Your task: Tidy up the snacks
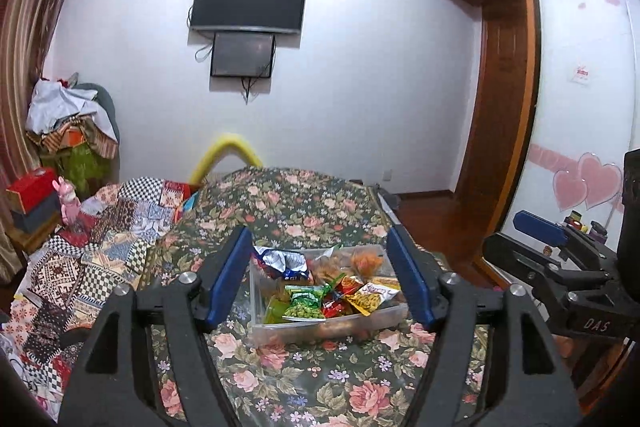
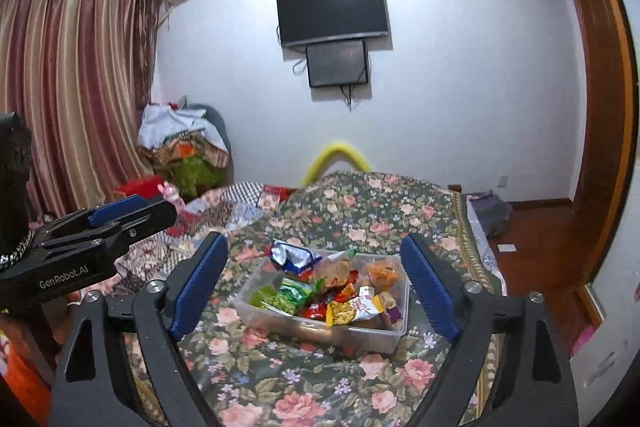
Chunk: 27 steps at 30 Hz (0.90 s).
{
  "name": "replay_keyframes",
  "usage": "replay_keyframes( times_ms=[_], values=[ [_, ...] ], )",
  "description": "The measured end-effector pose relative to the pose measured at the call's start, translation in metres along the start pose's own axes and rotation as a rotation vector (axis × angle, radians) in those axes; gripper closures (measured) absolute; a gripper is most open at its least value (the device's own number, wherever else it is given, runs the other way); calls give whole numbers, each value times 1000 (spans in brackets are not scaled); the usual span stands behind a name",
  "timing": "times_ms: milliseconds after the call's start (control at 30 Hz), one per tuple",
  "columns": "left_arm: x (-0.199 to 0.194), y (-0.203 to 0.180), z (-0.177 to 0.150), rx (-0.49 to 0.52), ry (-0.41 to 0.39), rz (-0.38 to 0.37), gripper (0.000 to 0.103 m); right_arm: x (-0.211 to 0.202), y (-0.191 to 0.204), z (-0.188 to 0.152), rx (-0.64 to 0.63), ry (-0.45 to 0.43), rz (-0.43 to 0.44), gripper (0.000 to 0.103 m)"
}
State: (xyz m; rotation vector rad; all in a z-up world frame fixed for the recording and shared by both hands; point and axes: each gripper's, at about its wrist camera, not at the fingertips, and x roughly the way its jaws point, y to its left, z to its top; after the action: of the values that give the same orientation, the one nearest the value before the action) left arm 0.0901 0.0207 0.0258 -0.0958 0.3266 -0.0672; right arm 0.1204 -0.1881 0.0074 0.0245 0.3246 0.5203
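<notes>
Snack packets [image 1: 340,293] fill a clear plastic bin [image 1: 320,329] on the floral bedspread [image 1: 288,203], low in the frame's centre. Its long axis runs left to right in the left wrist view. A blue-white bag [image 1: 282,261] sticks up at its far-left corner. My left tongs [image 1: 320,281] and right tongs [image 2: 316,285] are both released, holding nothing.

A clear bin [image 1: 326,323] sits on the bed's spread [image 1: 280,379] ahead of me, between the fingers of my left gripper [image 1: 320,279] and likewise my right gripper [image 2: 316,287]. Snack packets [image 1: 340,287] lie heaped inside it. My right gripper shows at the right edge of the left view. A quilt [image 1: 80,259] lies left of the spread. Behind the bed, two screens [image 1: 248,3] hang on the wall, one under the other.
</notes>
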Motion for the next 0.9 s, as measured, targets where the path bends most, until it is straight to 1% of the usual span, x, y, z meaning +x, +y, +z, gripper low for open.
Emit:
replay_keyframes(
  times_ms=[67,100,200,267,367,900],
  values=[
    [-11,-3,1,10,-16,-8,30,-8,0,-1,12,-22,-10,6],
    [-15,-5,1,19,-25,-3,28,-12,1,-2,15,-32,-14,4],
    [-27,-9,-1,41,-54,12,19,-20,5,-3,7,-48,-34,3],
    [-34,-12,-3,50,-66,13,16,-23,8,-5,-5,-56,-52,0],
    [-38,-13,-5,54,-79,28,9,-25,9,-6,-11,-57,-67,0],
    [-33,-12,-12,59,-68,36,5,-27,6,-12,-7,-41,-79,0]
  ],
)
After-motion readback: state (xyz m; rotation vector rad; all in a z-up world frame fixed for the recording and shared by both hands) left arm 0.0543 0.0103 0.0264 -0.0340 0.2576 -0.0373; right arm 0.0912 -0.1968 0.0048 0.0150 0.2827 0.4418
